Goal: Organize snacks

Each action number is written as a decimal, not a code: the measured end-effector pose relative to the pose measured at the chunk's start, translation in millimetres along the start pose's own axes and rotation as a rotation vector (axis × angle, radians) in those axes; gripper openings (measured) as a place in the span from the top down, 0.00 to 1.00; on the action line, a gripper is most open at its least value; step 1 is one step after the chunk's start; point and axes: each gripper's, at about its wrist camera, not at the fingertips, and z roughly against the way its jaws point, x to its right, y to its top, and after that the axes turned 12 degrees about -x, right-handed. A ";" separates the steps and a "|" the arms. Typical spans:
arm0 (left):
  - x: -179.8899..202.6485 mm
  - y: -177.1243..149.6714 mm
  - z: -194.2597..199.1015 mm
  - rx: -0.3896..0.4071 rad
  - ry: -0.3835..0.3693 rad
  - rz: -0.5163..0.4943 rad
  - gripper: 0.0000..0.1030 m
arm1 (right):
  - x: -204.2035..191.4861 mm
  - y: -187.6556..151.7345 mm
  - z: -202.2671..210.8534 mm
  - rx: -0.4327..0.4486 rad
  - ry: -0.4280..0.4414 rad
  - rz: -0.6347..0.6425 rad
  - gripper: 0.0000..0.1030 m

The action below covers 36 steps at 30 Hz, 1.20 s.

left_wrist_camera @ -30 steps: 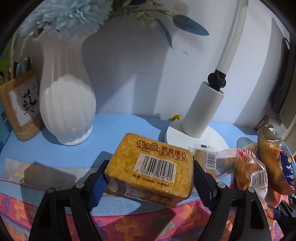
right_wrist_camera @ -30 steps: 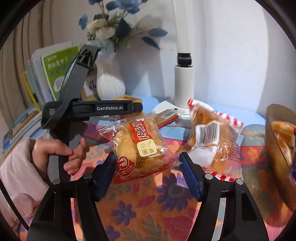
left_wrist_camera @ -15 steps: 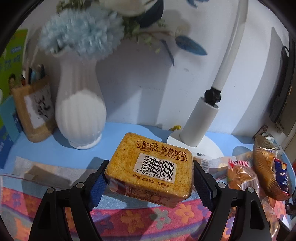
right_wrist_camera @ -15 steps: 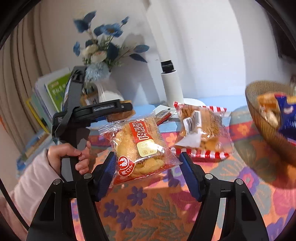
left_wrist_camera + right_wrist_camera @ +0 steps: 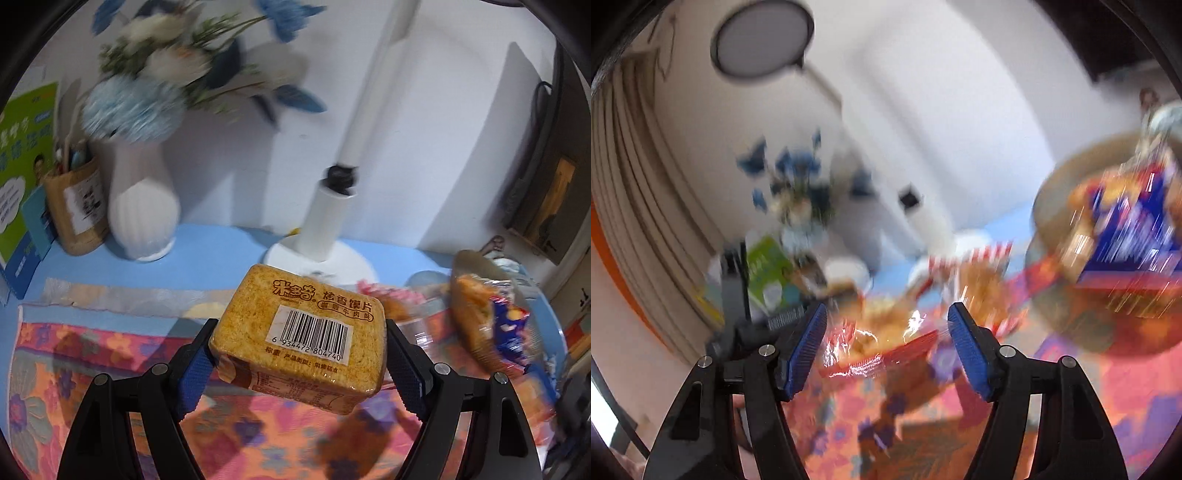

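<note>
My left gripper (image 5: 298, 345) is shut on a yellow pack of toast slices (image 5: 314, 314) with a barcode label, held above the floral cloth (image 5: 92, 354). In the blurred right wrist view, my right gripper (image 5: 886, 314) is shut on a clear-and-red bun packet (image 5: 882, 339), which sits low between the blue pads. A woven basket (image 5: 1052, 192) with blue and orange snack bags lies to the right; it also shows in the left wrist view as the basket (image 5: 471, 266). A red-striped bun packet (image 5: 967, 266) lies on the table between the grippers and the basket.
A white vase (image 5: 144, 210) of blue flowers, a brown pen holder (image 5: 74, 210) and a white lamp (image 5: 325, 221) stand at the back of the blue table. Green books (image 5: 22, 158) lean at the far left. The left gripper's black handle (image 5: 733, 288) shows at left in the right wrist view.
Both grippers rose and drew back from the table with their packs. The right view rolled and swung toward the basket, which now looms larger at the right; that view is blurred.
</note>
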 end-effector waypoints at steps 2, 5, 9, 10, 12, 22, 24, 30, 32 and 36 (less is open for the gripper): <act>20.6 10.1 5.0 0.022 -0.002 -0.020 0.20 | 2.6 24.0 22.2 0.031 -0.012 0.008 0.37; 52.8 24.9 14.9 0.047 -0.004 -0.074 0.20 | 12.1 52.2 40.8 0.041 -0.037 0.005 0.47; 89.8 41.2 22.7 0.068 -0.032 -0.137 0.20 | 28.6 84.9 60.4 0.042 -0.104 0.031 0.48; 94.5 43.6 24.0 0.075 -0.030 -0.147 0.20 | 34.9 90.6 64.6 0.032 -0.110 0.026 0.48; 103.1 47.5 27.6 0.085 -0.036 -0.160 0.20 | 46.2 93.1 72.9 -0.001 -0.106 0.016 0.48; 39.3 37.8 69.7 0.121 0.043 0.207 0.20 | 34.6 54.0 3.7 -0.143 -0.199 -0.197 0.30; 20.7 13.2 96.4 0.132 0.087 0.258 0.19 | 15.6 52.9 -25.4 -0.160 -0.048 -0.263 0.28; -24.9 -1.1 64.6 0.071 0.269 0.026 0.32 | -72.2 1.4 -105.5 -0.387 -0.394 0.174 0.11; -45.6 -0.2 48.3 0.027 0.166 0.043 0.44 | -75.1 -23.0 -106.4 -0.435 -0.529 0.293 0.11; -68.6 -4.6 18.7 -0.002 0.147 0.069 0.44 | -29.2 -37.8 -83.4 -0.430 -0.719 0.254 0.07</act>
